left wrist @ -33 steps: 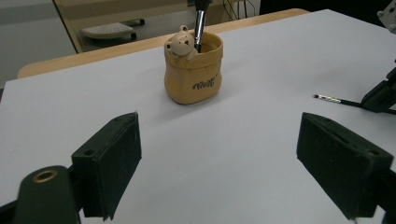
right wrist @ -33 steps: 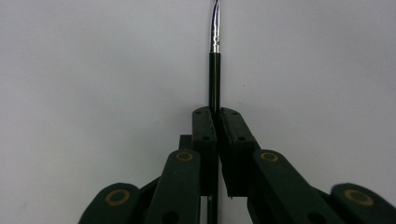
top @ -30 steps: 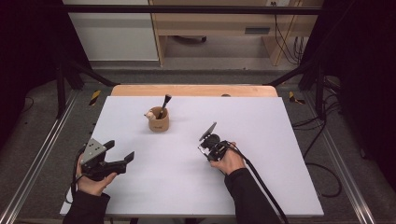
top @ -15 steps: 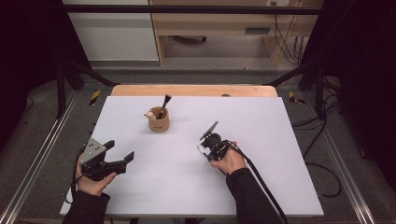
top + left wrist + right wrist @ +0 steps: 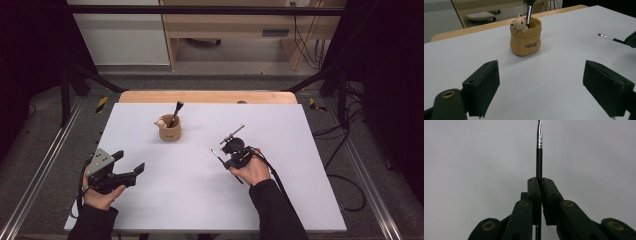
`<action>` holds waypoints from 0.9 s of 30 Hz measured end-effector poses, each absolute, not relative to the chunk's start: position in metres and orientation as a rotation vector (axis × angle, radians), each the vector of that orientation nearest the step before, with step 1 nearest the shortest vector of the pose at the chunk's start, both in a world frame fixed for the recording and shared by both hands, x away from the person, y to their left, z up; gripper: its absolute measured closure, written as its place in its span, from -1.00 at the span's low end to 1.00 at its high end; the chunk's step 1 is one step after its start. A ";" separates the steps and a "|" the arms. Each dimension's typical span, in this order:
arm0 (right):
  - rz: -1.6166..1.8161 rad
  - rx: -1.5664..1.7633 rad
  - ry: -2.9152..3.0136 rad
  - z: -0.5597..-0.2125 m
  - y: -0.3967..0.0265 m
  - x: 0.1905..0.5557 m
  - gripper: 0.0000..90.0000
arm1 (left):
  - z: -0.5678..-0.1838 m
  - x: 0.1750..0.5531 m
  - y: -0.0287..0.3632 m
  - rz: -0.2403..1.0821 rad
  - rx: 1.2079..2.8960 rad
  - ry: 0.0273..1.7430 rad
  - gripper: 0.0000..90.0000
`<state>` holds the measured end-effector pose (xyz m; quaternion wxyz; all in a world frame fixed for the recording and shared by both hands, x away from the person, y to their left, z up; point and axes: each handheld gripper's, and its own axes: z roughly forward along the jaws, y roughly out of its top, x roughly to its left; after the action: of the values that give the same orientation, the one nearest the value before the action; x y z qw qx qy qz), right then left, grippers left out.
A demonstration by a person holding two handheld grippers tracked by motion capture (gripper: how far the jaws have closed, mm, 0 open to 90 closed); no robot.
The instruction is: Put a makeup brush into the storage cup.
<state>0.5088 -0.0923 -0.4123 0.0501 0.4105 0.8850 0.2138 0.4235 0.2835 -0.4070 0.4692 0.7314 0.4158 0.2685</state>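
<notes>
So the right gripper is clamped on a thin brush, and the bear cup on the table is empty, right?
Not quite. The bear cup is not empty: a brush stands in it, as the left gripper view shows. The right gripper is indeed clamped on a thin brush.

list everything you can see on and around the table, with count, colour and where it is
tan bag-shaped holder with a small bear figure on its rim: 1, tan, far left of middle on the table, upright
black-handled brush standing in the holder: 1, black with a metal collar, leaning out of the holder's top
thin black brush with a silver metal ferrule: 1, black and silver, clamped between the right gripper's jaws, sticking out past them
white table top: 1, white, with a wooden edge along the far side
wooden furniture: light wood, on the floor beyond the table
left gripper: 1, black, near left of the table, jaws wide apart, nothing between them
right gripper: 1, black, right of middle, shut on the thin brush
person's hands: 2, one on each gripper, dark sleeves
</notes>
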 end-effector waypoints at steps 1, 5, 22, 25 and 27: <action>0.673 1.239 2.690 -0.411 -0.094 0.508 0.90 | -0.407 0.423 0.283 0.656 1.792 1.019 -0.71; 0.755 1.214 2.662 -0.403 -0.099 0.504 0.90 | -0.406 0.422 0.281 0.648 1.787 1.015 -0.71; 1.096 1.126 2.543 -0.383 -0.119 0.486 0.90 | -0.398 0.417 0.267 0.627 1.760 0.975 -0.70; 1.148 1.112 2.525 -0.382 -0.122 0.484 0.91 | -0.396 0.417 0.264 0.621 1.753 0.971 -0.70; 1.189 1.099 2.513 -0.382 -0.124 0.481 0.91 | -0.394 0.417 0.262 0.619 1.746 0.967 -0.70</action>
<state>0.4814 -0.1242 -0.3816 0.0759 0.3666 0.8381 0.3967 0.4167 0.2617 -0.3942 0.5020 0.7227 0.4000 0.2561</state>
